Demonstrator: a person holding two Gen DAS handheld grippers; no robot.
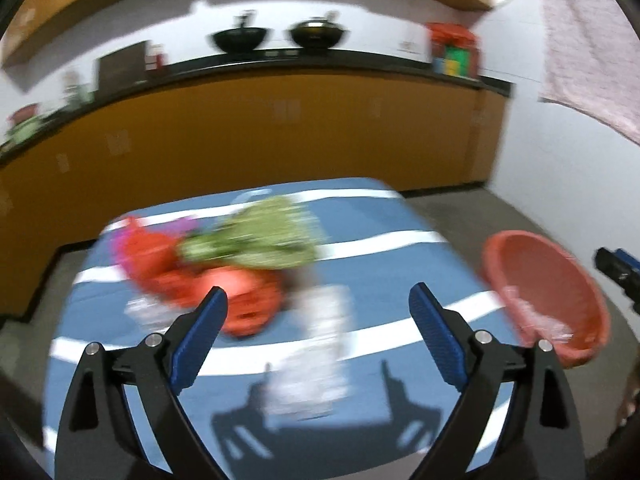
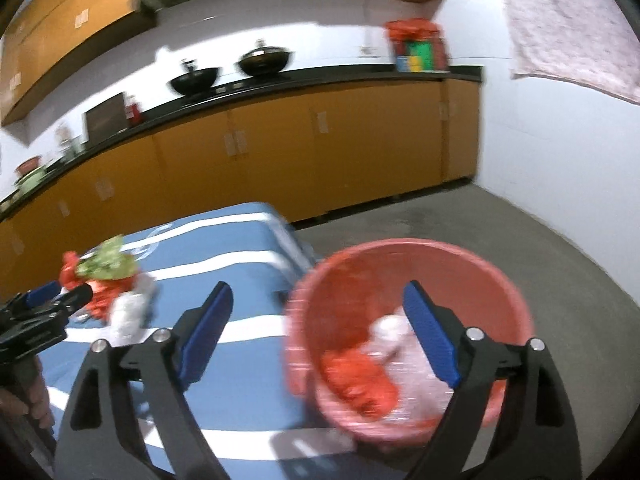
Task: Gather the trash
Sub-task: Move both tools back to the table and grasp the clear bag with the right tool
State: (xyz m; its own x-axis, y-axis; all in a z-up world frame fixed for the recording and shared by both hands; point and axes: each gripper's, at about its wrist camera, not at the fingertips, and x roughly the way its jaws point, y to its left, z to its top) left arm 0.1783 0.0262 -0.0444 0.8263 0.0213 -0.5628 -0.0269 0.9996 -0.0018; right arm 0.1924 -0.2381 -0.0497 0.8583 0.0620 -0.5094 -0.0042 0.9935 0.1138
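A blue table with white stripes (image 1: 376, 208) holds a heap of trash: a green wrapper (image 1: 260, 236), red wrappers (image 1: 160, 264) and a clear plastic piece (image 1: 320, 344). My left gripper (image 1: 318, 300) is open above the clear plastic, holding nothing. A red bin (image 1: 548, 292) stands beside the table's right edge. In the right wrist view my right gripper (image 2: 318, 296) is open and empty over the red bin (image 2: 492, 276), which holds red trash (image 2: 356, 380) and clear plastic (image 2: 408, 368). The trash heap (image 2: 108, 272) and my left gripper (image 2: 56, 294) show at the left.
Orange kitchen cabinets (image 1: 280, 132) with a black countertop run behind the table, with two dark woks (image 1: 240, 38) on it. Grey floor (image 2: 480, 220) lies to the right, bounded by a white wall (image 2: 560, 140) with a pink cloth (image 2: 568, 20) hanging.
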